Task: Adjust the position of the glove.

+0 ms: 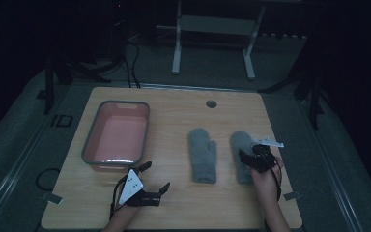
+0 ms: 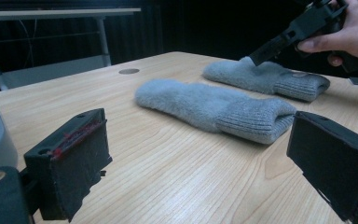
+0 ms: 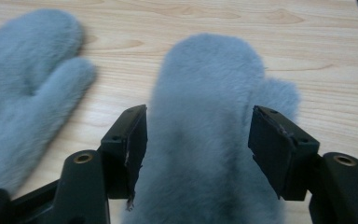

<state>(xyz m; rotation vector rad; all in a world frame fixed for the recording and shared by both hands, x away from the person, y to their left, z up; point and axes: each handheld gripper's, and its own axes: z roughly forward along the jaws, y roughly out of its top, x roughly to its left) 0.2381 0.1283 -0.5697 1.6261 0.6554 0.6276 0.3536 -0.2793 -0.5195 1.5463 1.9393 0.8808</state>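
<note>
R gripper (image 3: pixel 198 140) hung over fluffy grey right mitten (image 3: pixel 205 140), centre-right of high view; jaws apart, not pinching. L gripper (image 1: pixel 149 186) parked lower left, jaws apart. Best lowered squarely, clamped mid-mitten w/ full pad contact.

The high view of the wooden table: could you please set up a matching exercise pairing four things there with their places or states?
1. pink plastic tub with grey rim
2. right-hand fluffy grey mitten
3. left-hand fluffy grey mitten
4. left gripper

a. under the open right gripper
b. open, near the table's front edge
c. table's left side
d. table's middle, untouched

Pairs: 1-c, 2-a, 3-d, 4-b
</note>
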